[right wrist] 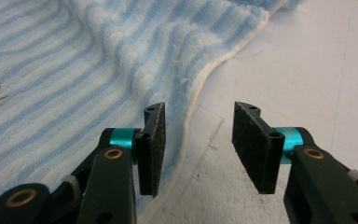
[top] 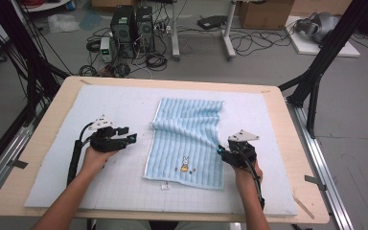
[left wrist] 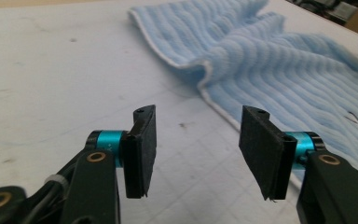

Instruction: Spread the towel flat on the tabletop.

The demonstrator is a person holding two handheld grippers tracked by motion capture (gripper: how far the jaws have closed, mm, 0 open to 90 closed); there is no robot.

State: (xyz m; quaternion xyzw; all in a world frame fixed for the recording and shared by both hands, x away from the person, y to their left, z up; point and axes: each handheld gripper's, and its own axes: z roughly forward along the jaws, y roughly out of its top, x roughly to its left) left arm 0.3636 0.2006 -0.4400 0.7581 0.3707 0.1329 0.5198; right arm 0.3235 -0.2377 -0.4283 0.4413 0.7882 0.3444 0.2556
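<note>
My left gripper point(top: 133, 138) and right gripper point(top: 219, 150) sit wide open and empty either side of a ribbed, fluffy blue-striped towel point(top: 187, 142). It lies rumpled mid-mat point(top: 57, 143), a rabbit motif point(top: 185, 165) embroidered near its front hem; no legible writing.

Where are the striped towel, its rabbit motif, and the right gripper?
Blue striped towel point(top: 187, 132), high view, middle of its ribbed cloth.
Rabbit motif point(top: 185, 164), high view, on the small embroidered figure near the towel's near edge.
Right gripper point(right wrist: 198, 140), right gripper view, midway between its open fingertips.
</note>
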